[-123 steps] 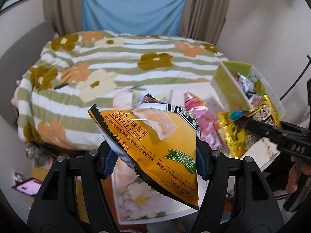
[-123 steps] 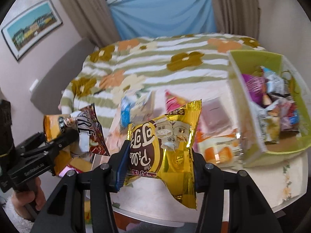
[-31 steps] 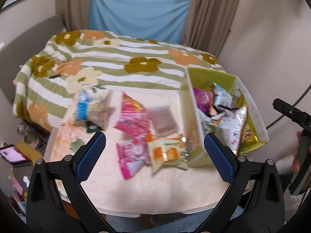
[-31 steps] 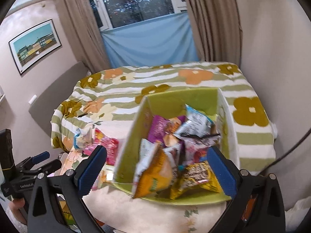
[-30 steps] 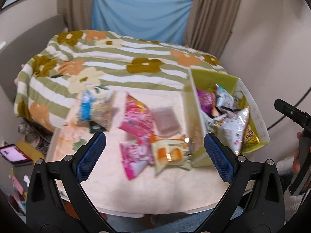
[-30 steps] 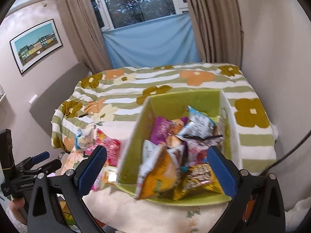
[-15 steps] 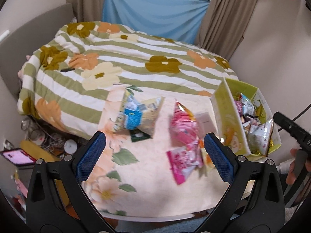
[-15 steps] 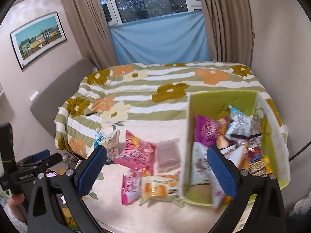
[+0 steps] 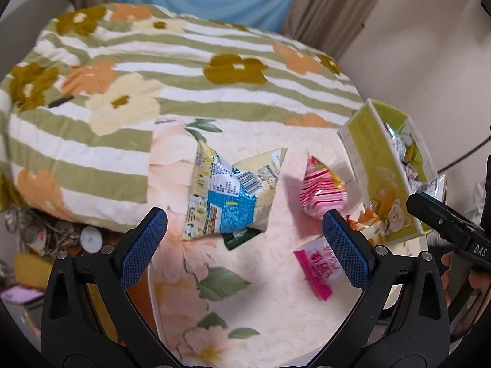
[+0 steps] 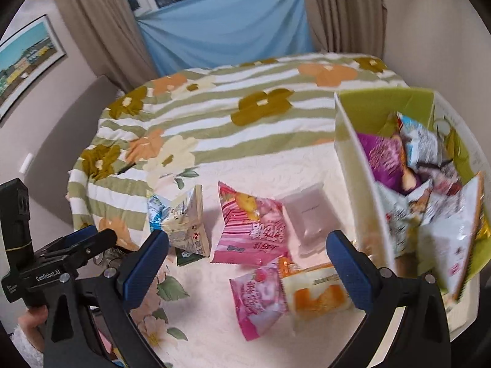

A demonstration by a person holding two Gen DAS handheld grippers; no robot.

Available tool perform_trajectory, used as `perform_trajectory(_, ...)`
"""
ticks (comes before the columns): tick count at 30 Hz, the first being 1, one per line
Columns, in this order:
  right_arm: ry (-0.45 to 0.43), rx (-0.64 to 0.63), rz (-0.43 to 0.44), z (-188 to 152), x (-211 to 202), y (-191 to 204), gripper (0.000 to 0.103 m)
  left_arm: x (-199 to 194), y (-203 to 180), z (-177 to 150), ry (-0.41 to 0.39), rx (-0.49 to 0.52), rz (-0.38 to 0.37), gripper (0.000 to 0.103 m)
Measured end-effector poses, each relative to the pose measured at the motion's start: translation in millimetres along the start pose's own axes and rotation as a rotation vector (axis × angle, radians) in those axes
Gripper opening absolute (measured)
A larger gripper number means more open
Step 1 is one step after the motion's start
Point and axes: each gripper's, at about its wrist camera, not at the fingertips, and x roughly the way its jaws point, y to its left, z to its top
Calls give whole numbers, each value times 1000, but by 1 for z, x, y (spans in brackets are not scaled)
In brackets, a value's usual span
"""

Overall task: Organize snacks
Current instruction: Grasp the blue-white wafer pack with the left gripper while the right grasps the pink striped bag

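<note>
Blue-padded tongs on both sides were spread wide apart and holding nothing. The left gripper (image 9: 244,240) hovered over the near-left part of the table (image 9: 276,306), and right ahead of it, sitting between its two fingers in the left wrist view, was the pale yellow and blue snack bag (image 9: 228,197) lying flat with its barcode side up. A small dark green packet (image 9: 241,239) poked out from under that bag's near edge. Just off the right finger sat a pink striped bag (image 9: 322,194), and a smaller pink pack (image 9: 317,265) lay closer in, partly behind that same finger.

The right gripper (image 10: 247,259) hung over the middle of the table, jaws wide too. Ahead of it and between its fingers were the pink striped bag (image 10: 251,230) and a clear plastic-wrapped pack (image 10: 308,217) just to the right of it. Nearer in, the smaller pink pack (image 10: 260,297) and an orange and white pack (image 10: 316,294) were touching each other side by side.

Off to the right of both tongs stood the green bin (image 10: 353,165), already stuffed with snacks, including a purple bag (image 10: 385,159). The flowery bedspread (image 10: 245,110) was beyond the table. Some of the right view was motion-blurred, so labels were hard to read.
</note>
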Motion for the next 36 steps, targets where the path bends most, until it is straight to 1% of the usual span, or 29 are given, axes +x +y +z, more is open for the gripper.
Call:
perform_trajectory(5, 52, 41, -42, -5, 32, 10, 102, 43, 13, 5, 68, 27, -40, 100)
perform_trajectory(11, 126, 42, -70, -8, 68, 14, 102, 81, 25, 9, 106, 25, -68, 100)
perform_trajectory(14, 139, 37, -75, -9, 81, 16, 102, 96, 26, 12, 123, 30, -90, 100)
perform_trajectory(18, 154, 31, -80, -5, 97, 15, 102, 108, 24, 17, 126, 57, -89, 100)
perform_trajectory(22, 204, 37, -56, -2, 114, 8, 102, 117, 24, 19, 149, 63, -110, 100)
perform_trajectory(23, 216, 39, -53, -1, 119, 6, 102, 118, 24, 19, 149, 67, -113, 98)
perform_trajectory(24, 223, 38, -53, -1, 121, 5, 102, 119, 24, 20, 150, 74, -119, 92)
perform_trajectory(25, 230, 36, -54, 0, 124, 4, 102, 120, 23, 20, 153, 78, -125, 88)
perform_trajectory(26, 238, 33, -48, 0, 128, 3, 102, 120, 23, 21, 154, 82, -125, 87)
perform_trajectory(28, 249, 29, -42, -1, 134, 3, 102, 121, 22, 23, 156, 90, -124, 80)
perform_trajectory(30, 255, 30, -38, -1, 139, 1, 102, 121, 21, 25, 157, 92, -121, 70)
perform_trajectory(34, 264, 49, -30, -3, 146, -5, 101, 122, 21, 27, 162, 90, -116, 67)
perform_trajectory(36, 272, 58, -31, -3, 149, -8, 95, 120, 23, 28, 162, 81, -116, 65)
